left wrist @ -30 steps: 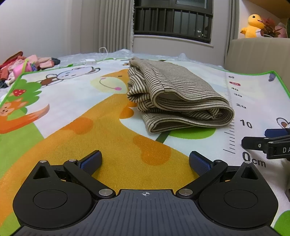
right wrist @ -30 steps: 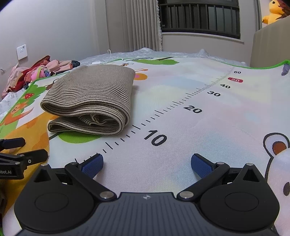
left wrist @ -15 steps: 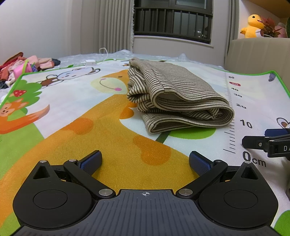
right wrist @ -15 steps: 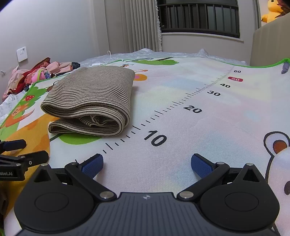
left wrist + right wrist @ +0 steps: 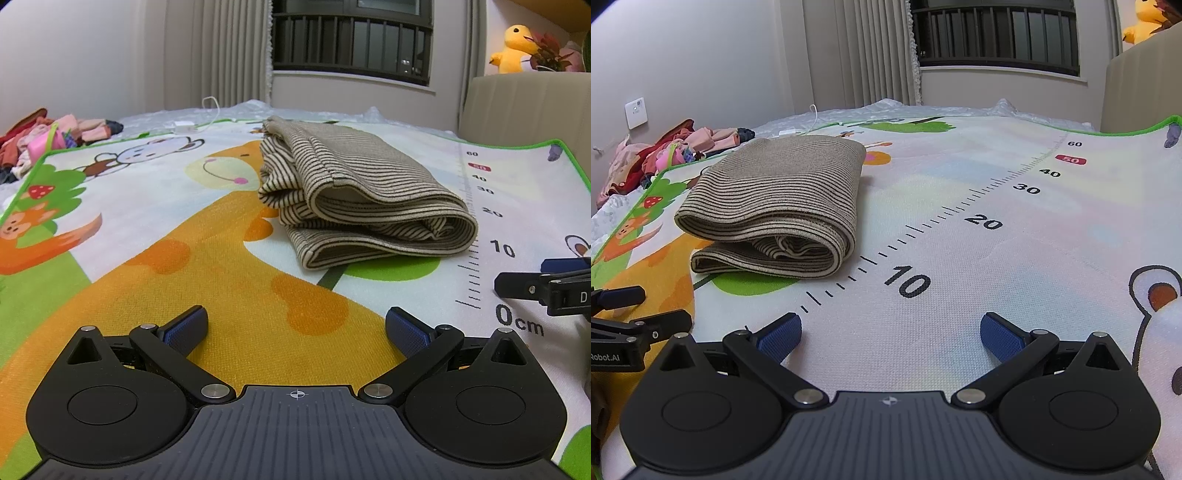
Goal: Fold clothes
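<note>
- The beige and dark-striped knit garment (image 5: pixel 364 206) lies folded into a thick, soft bundle on the cartoon-printed woven play mat (image 5: pixel 147 229), just beside the printed ruler scale (image 5: pixel 964 221) near its low numbers; by its layered, rounded fold edge, the folding of this piece looks finished.
- The left tongs (image 5: pixel 295 328) rest low over the orange giraffe print (image 5: pixel 221 280), well short of the bundle, blue ribbed pads (image 5: pixel 186 326) spread wide with nothing between them.
- The right tongs (image 5: pixel 890 332) sit likewise over the pale mat by the ruler, pads (image 5: pixel 1001 338) wide apart and empty; each tool shows at the edge of the other's view, so they lie side by side, probably parked.
- A heap of pink and red clothes (image 5: pixel 665 151) waits beyond the mat's far left corner, likely the next work.
</note>
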